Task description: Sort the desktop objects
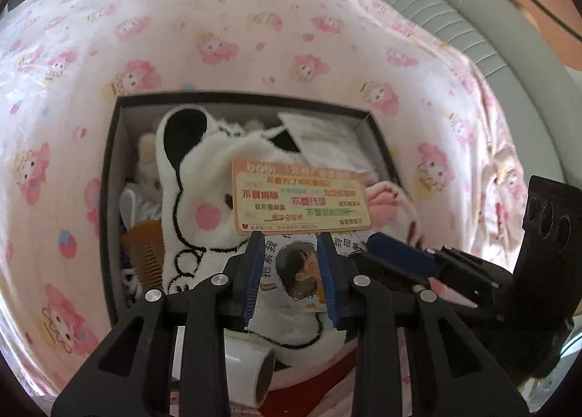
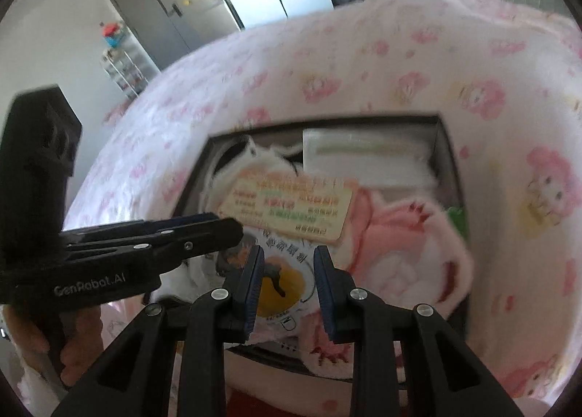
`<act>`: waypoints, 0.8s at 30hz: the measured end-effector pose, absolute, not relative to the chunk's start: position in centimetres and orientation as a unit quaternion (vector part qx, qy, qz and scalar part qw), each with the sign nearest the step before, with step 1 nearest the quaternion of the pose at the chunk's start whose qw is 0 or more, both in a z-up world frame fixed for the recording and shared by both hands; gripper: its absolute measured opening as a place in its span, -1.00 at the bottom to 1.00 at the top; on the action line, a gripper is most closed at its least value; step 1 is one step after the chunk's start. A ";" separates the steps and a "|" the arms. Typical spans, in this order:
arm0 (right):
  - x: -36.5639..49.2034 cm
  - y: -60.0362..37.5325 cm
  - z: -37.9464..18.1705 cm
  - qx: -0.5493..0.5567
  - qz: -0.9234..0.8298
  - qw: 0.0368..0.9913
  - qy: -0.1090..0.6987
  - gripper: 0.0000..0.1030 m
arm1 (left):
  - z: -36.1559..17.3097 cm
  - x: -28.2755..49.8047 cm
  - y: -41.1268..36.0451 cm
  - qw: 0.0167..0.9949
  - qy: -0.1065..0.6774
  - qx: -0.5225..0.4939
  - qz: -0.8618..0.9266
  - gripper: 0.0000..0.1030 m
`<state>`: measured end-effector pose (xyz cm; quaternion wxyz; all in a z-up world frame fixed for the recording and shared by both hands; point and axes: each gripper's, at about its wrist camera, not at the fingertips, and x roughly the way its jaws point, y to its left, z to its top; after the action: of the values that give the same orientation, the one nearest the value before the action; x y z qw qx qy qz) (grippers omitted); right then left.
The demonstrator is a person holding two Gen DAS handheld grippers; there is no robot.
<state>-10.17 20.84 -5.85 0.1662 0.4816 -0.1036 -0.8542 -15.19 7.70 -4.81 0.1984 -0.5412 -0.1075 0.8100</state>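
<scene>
Both grippers hang over the filled box (image 1: 374, 133): left gripper (image 1: 291, 238) and right gripper (image 2: 287, 253) part-open, empty. Approach the card (image 1: 302, 195) by its near edge, closing squarely.

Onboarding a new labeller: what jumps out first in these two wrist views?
A dark box crammed with stuff sits on a pink cartoon-print blanket. A white plush with black patches fills its left side, and an orange card with coloured text lies on top at the centre. Both grippers, left and right, hover over the box with nothing between their fingers.
</scene>
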 end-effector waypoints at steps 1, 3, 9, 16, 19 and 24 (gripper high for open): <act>-10.2 20.9 -6.3 0.484 -0.854 0.163 -0.103 -0.52 | -5.2 -15.3 7.7 0.197 -0.109 -0.544 0.808 -0.45; -10.2 20.9 -6.7 0.480 -0.856 0.163 -0.105 -0.52 | -5.5 -15.3 7.5 0.195 -0.112 -0.544 0.809 -0.45; -10.1 20.8 -6.3 0.476 -0.861 0.151 -0.096 -0.52 | -4.9 -15.1 7.3 0.193 -0.112 -0.535 0.815 -0.44; -7.7 20.8 -1.5 0.436 -0.894 0.084 -0.056 -0.01 | 1.4 -11.9 6.9 0.158 -0.055 -0.456 0.874 0.43; -5.8 20.9 2.0 0.401 -0.914 0.053 -0.044 0.47 | 5.4 -9.6 6.5 0.132 -0.042 -0.401 0.906 0.85; -1.7 21.1 7.7 0.335 -0.941 0.015 -0.052 0.67 | 11.6 -4.9 5.4 0.113 -0.044 -0.321 0.939 0.98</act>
<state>-1.71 21.10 7.68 0.0154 0.3345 -0.0521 -0.9408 -4.94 5.40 11.65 0.1130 -0.3211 -0.0435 0.9393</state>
